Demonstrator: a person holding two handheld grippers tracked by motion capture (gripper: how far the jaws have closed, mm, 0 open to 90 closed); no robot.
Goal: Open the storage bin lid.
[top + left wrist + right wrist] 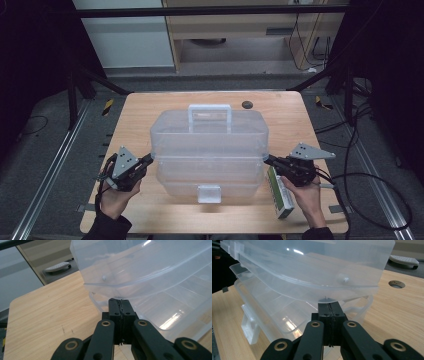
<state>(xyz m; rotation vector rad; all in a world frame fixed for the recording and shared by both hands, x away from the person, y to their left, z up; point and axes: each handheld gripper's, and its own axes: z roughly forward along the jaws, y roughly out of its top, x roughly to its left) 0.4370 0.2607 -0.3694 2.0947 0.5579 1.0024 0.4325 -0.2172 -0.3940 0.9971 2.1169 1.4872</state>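
A clear plastic storage box [210, 172] stands in the middle of the wooden table [140, 107], and its lid [210, 131] with a white handle [209, 107] is tilted up off the lower tray. My left gripper [148, 160] is shut, its tips at the box's left side just under the lid's edge [105, 285]. My right gripper [267, 160] is shut too, tips against the underside of the lid [324, 293] on the right side. In both gripper views the left gripper [119, 301] and the right gripper [329, 304] have their jaws pressed together with nothing between them.
A green and white carton [280, 192] lies on the table by the person's right hand. The box's white front latch [209, 193] faces the near edge. A dark round hole [247, 104] sits in the tabletop behind the box. Cables trail off to the right.
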